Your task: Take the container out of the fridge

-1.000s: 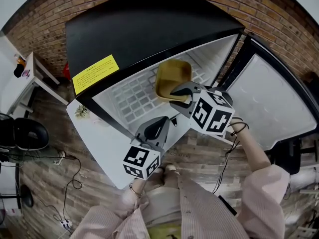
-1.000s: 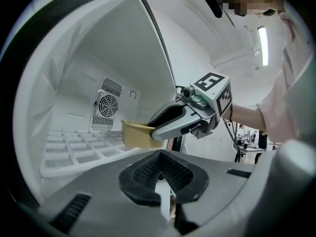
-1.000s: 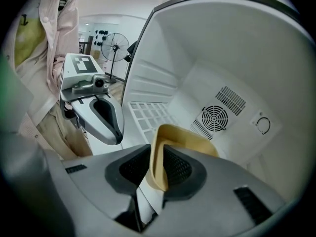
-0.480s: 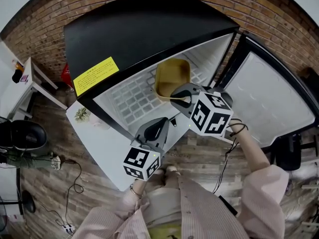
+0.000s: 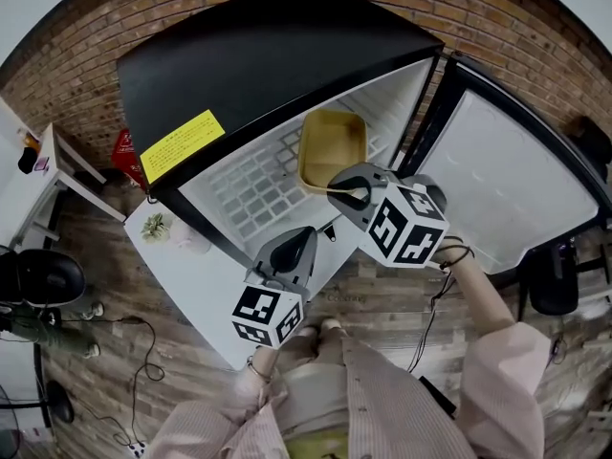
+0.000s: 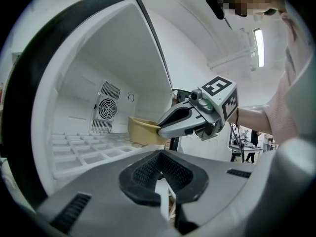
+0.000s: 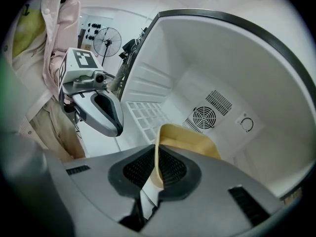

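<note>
- Now the right claw (image 7: pixel 157 168), its jaws having just been closing, pinches the yellow container's (image 7: pixel 192 141) near rim.
- Container lies inside the fridge (image 5: pixel 268 55), over its shelf (image 5: pixel 251 187); best lifted slightly, then drawn out level.
- Left claw (image 5: pixel 302 237) hangs closed, empty.

A white grid shelf (image 5: pixel 251 187) is fitted inside the opened fridge (image 5: pixel 277 55). A tan container (image 5: pixel 332 148) is seen at its right side. Whether it rests there cannot be told.

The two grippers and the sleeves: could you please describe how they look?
The left gripper and the right gripper have smooth grey shells, black ribbed pads and a white cube with black square markers each. The sleeves are pale pink.
</note>
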The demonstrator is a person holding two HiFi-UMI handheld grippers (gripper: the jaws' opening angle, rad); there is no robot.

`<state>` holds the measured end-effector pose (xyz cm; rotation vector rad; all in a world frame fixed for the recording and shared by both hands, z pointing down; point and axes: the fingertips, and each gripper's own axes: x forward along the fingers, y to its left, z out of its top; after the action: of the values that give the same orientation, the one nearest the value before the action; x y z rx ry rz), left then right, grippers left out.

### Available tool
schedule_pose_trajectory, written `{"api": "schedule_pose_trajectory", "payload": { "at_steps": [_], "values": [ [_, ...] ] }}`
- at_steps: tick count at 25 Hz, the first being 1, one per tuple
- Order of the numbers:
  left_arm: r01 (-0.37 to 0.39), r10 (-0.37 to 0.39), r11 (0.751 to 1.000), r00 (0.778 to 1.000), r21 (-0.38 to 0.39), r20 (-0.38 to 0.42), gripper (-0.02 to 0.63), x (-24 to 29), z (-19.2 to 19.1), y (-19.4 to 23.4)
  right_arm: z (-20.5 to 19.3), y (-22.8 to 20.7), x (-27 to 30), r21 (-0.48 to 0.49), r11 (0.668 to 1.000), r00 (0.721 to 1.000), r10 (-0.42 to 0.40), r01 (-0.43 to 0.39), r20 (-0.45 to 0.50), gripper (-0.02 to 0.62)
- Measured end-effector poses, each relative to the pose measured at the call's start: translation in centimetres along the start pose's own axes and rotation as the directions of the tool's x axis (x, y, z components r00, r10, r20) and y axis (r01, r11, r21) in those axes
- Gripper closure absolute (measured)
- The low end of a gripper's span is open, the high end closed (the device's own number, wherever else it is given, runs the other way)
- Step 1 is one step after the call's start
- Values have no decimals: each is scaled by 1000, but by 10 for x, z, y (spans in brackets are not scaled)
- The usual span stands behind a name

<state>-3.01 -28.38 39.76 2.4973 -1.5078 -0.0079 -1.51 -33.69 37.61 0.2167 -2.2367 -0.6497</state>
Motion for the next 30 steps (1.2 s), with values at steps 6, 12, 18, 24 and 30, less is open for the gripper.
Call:
{"api": "schedule_pose_trajectory", "payload": {
  "at_steps": [6, 12, 18, 24, 30],
  "values": [
    [10, -10, 1000, 1000, 13, 8, 614, -8, 3, 1, 5, 7, -9, 36, 998, 998, -59, 59, 19, 571],
    [29, -30, 999, 1000, 27, 7, 614, -15, 1, 0, 5, 18, -17, 77, 992, 994, -106, 104, 23, 571],
    [47, -47, 998, 999, 29, 4, 614, -22, -2, -2, 3, 31, -27, 112, 978, 984, -176, 174, 16, 571],
    [60, -60, 998, 998, 29, -2, 614, -26, -7, -5, 2, 46, -36, 150, 963, 973, -228, 223, 19, 571],
    [57, -57, 998, 998, 31, 0, 614, -26, -8, -8, -4, 60, -44, 187, 950, 966, -257, 250, 16, 571]
  ]
}}
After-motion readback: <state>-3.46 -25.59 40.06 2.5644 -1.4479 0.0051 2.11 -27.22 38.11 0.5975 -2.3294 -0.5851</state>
